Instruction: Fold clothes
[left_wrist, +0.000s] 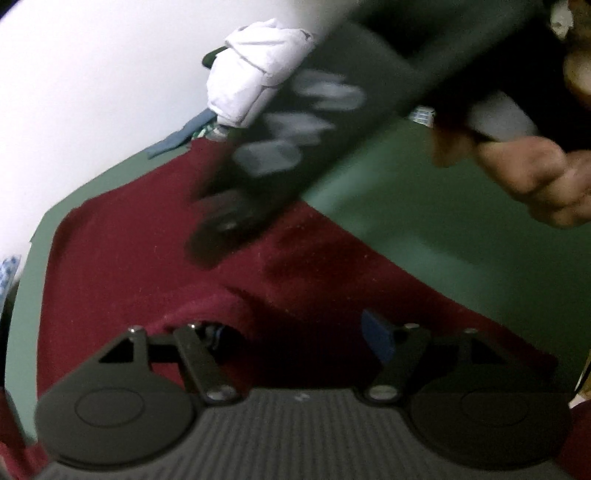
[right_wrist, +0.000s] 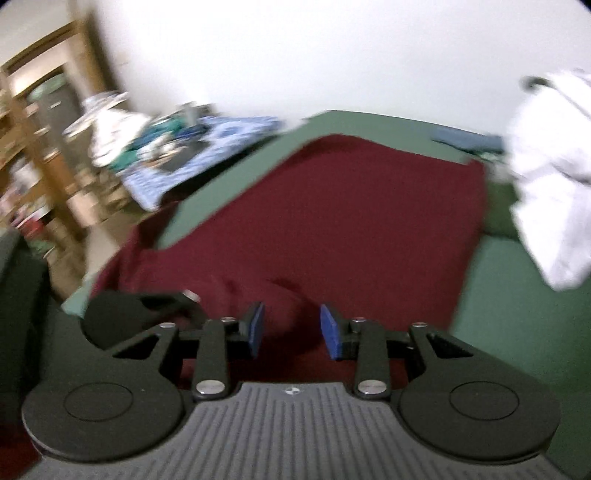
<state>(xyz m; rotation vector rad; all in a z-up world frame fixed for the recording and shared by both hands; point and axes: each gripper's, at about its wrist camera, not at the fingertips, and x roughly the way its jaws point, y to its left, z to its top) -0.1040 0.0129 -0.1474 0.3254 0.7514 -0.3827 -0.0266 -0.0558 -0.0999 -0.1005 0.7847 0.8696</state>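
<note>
maroon garment — flat, green surface

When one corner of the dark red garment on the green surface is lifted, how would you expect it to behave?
The dark red garment would probably go limp: it already bunches into soft folds near the right gripper. It looks fuzzy, so it likely drags on the green surface rather than sliding, and the rest should trail behind.

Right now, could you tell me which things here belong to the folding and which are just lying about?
Job in hand:
- maroon garment
- left tongs
- right tongs

Lying about:
- white garment
- blue patterned cloth
- wooden shelf
</note>
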